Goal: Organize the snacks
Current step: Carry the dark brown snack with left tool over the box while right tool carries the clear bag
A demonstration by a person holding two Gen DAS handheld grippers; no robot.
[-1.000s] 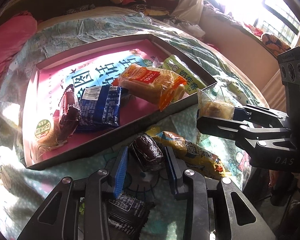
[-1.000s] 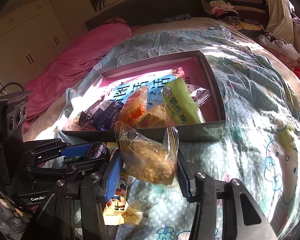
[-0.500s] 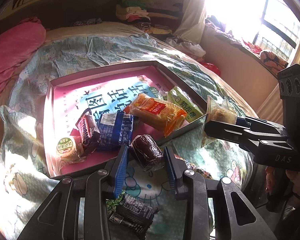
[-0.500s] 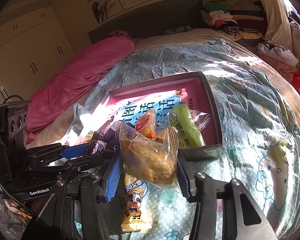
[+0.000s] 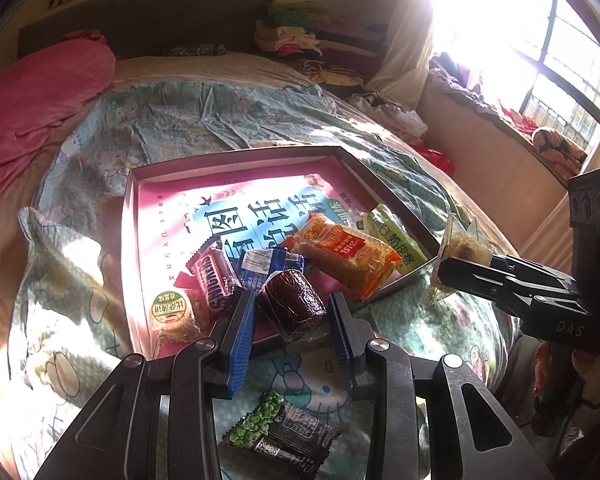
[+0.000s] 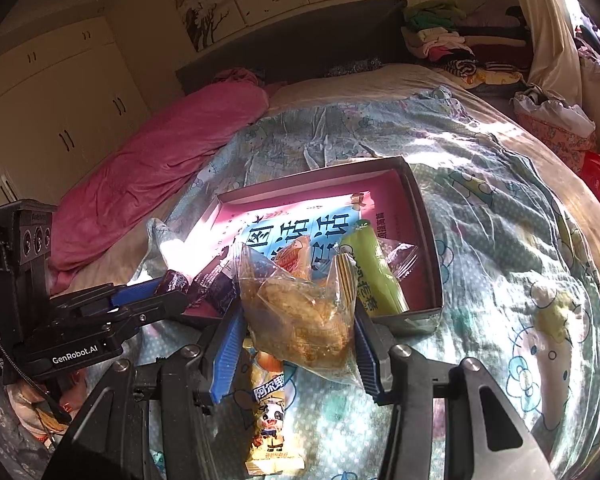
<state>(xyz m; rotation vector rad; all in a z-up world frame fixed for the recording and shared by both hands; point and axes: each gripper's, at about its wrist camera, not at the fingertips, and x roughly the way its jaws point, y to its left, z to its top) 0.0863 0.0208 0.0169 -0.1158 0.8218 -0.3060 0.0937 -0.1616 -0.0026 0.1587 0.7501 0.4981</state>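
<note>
A dark brown wrapped snack point(image 5: 293, 305) is pinched between the blue pads of the left gripper point(image 5: 292, 322), whose fingers point(image 5: 242, 332) are drawn close against its sides. It is held above the near edge of the box point(image 5: 236, 158), which lies on the bed point(image 5: 228, 120). A clear bag of golden pastry point(image 6: 300, 312) is pinched by the right gripper point(image 6: 296, 334), its fingers point(image 6: 226, 354) set wider around the bulging bag, which is held clear of the bed.

Seen from the left wrist, the box is at 12 o'clock from the held snack. Inside it, a chocolate bar point(image 5: 214, 276) is seen at 10 o'clock, a blue packet point(image 5: 266, 266) at 11 o'clock, an orange cake packet point(image 5: 346, 254) at 1 o'clock and a green packet point(image 5: 398, 240) at 2 o'clock against the right wall. A round-labelled packet point(image 5: 172, 312) is found at 9 o'clock.

On the bedspread outside the box, a pea packet point(image 5: 282, 434) lies at 6 o'clock below the left fingers, and a cartoon cow packet point(image 6: 270, 420) lies at 6 o'clock below the right fingers. A pink blanket point(image 6: 160, 160) is bunched at 10 o'clock.
</note>
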